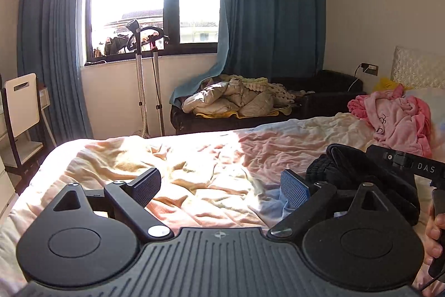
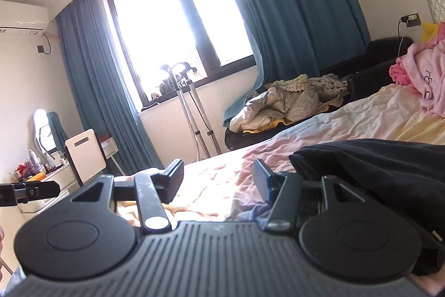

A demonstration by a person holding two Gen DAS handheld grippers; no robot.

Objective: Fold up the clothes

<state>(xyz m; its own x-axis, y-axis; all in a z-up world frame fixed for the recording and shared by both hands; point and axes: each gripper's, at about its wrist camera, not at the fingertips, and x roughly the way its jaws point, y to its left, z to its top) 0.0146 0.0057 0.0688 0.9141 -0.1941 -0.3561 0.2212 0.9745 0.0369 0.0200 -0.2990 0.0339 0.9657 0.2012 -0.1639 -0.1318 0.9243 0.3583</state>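
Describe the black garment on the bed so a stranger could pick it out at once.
Start from the big bed with its rumpled pastel sheet below the window. On the bed's right half, just ahead of the right gripper, lies the black garment, a bunched dark heap. It is the only black cloth there; the pink clothes sit farther back by the headboard.

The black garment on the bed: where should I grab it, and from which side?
Grip the bunched left edge of the black garment, the part nearest both grippers. Come in low from its left with the open right gripper; the folds there stand proud of the bed sheet, likely giving the fingers something to pinch.
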